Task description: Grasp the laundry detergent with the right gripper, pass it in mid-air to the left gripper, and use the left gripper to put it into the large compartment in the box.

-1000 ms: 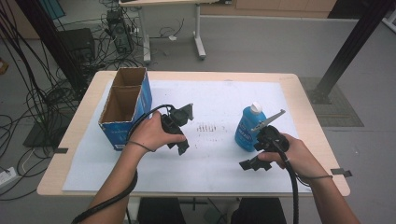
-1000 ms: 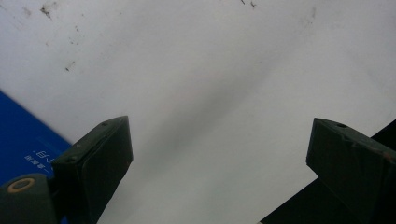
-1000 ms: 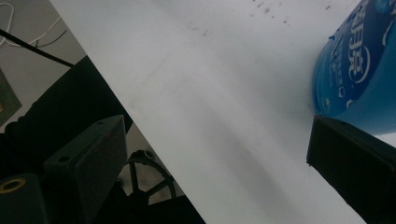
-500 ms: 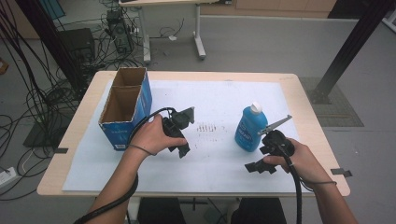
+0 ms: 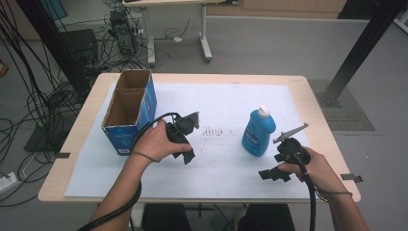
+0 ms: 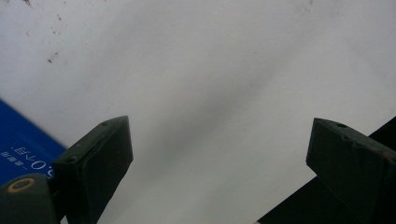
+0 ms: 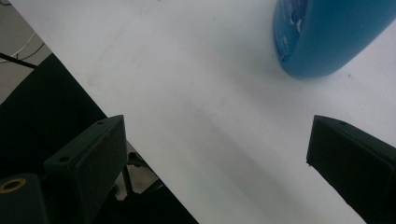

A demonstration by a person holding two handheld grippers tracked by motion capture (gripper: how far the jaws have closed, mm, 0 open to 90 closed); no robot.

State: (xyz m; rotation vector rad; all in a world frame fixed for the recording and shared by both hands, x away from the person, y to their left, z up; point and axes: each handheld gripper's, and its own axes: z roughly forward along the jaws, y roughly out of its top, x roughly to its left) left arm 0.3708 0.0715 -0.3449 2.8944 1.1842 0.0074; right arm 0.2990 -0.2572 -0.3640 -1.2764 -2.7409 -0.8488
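Right tongs (image 5: 272,174) now back from bottle (image 5: 258,132), jaws apart.

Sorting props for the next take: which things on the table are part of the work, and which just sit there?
In the work:
blue bottle
right hand-held gripper, open beside it

Lying about:
cardboard box
left hand-held gripper, open, holding nothing

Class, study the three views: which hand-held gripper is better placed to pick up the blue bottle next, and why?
The right hand-held gripper, probably. It sits just beside the blue bottle, jaws open, with the bottle's base in its own view. The left hand-held gripper, also open, lies nearer the cardboard box.
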